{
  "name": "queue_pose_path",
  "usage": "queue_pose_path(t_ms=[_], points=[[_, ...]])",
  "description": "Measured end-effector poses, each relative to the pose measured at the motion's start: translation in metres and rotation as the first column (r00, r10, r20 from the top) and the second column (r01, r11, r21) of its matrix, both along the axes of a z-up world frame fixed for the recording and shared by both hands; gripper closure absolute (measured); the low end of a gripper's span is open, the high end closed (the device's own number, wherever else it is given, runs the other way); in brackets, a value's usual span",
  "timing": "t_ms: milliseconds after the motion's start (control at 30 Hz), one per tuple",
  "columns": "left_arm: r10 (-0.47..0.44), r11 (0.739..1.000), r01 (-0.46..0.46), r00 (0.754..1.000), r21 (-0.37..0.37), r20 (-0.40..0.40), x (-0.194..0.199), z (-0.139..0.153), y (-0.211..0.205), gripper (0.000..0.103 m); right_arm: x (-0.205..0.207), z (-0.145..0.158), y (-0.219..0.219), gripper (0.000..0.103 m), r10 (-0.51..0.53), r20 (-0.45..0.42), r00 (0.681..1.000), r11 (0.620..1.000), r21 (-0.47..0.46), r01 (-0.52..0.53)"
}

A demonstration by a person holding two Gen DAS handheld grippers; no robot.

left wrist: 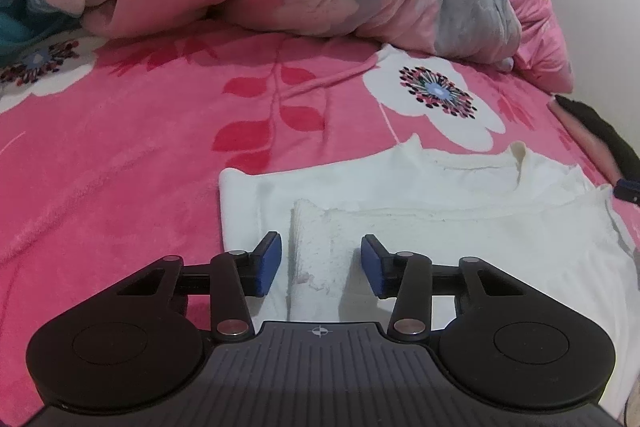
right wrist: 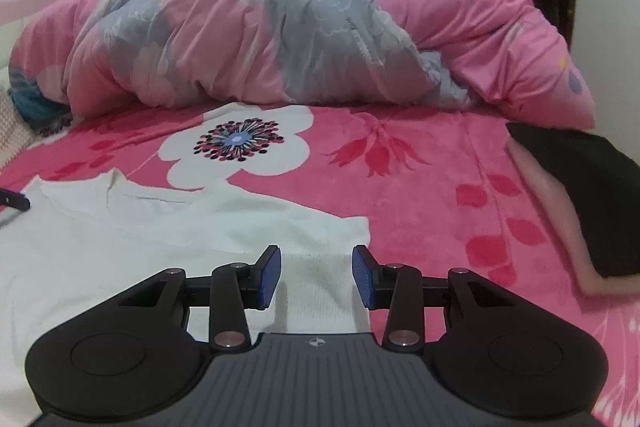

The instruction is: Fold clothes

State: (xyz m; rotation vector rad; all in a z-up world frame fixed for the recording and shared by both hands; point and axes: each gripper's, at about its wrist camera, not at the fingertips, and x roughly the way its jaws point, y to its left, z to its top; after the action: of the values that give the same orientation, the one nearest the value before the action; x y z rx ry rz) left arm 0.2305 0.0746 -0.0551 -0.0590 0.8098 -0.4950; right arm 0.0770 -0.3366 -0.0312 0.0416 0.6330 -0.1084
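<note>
Both tools straddle white garment point(left wrist: 460, 227)

No words, labels, brands or numbers can be read anywhere here, neither on the bedding nor on the white garment.

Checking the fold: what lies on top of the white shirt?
A folded-in sleeve lies across the white shirt. Whatever is beneath the shirt, apart from the pink blanket showing around it, is covered.

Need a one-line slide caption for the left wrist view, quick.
Left tool open above a folded-in sleeve of the white top lying on the pink floral blanket.
</note>
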Motion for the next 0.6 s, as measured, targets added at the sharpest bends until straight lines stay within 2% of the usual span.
queue_pose_path(t_ms=[100, 200, 333, 500, 600], points=[[0.001, 1.0, -0.001, 1.0, -0.016, -0.002, 0.0, 0.0, 0.002, 0.061, 0.005, -0.003, -0.004, 0.061, -0.015, -0.014, 1.0, 1.0, -0.005, 0.015], [-0.01, 1.0, 0.01, 1.0, -0.017, -0.003, 0.002, -0.002, 0.001, 0.061, 0.006, -0.007, -0.012, 0.061, -0.045, -0.027, 0.999, 0.999, 0.028, 0.046], [-0.023, 1.0, 0.023, 1.0, -0.013, -0.002, 0.005, -0.004, 0.0, 0.061, 0.01, -0.017, -0.021, 0.061, -0.036, -0.071, 0.997, 0.994, 0.102, 0.043], [-0.02, 0.999, 0.02, 1.0, -0.026, -0.005, 0.009, -0.007, -0.002, 0.061, 0.01, -0.021, -0.022, 0.071, -0.028, -0.078, 0.997, 0.99, 0.137, 0.039], [-0.022, 0.999, 0.022, 1.0, -0.026, -0.005, 0.012, -0.008, -0.002, 0.061, 0.01, -0.02, -0.021, 0.071, -0.036, -0.065, 0.997, 0.99, 0.131, 0.044]])
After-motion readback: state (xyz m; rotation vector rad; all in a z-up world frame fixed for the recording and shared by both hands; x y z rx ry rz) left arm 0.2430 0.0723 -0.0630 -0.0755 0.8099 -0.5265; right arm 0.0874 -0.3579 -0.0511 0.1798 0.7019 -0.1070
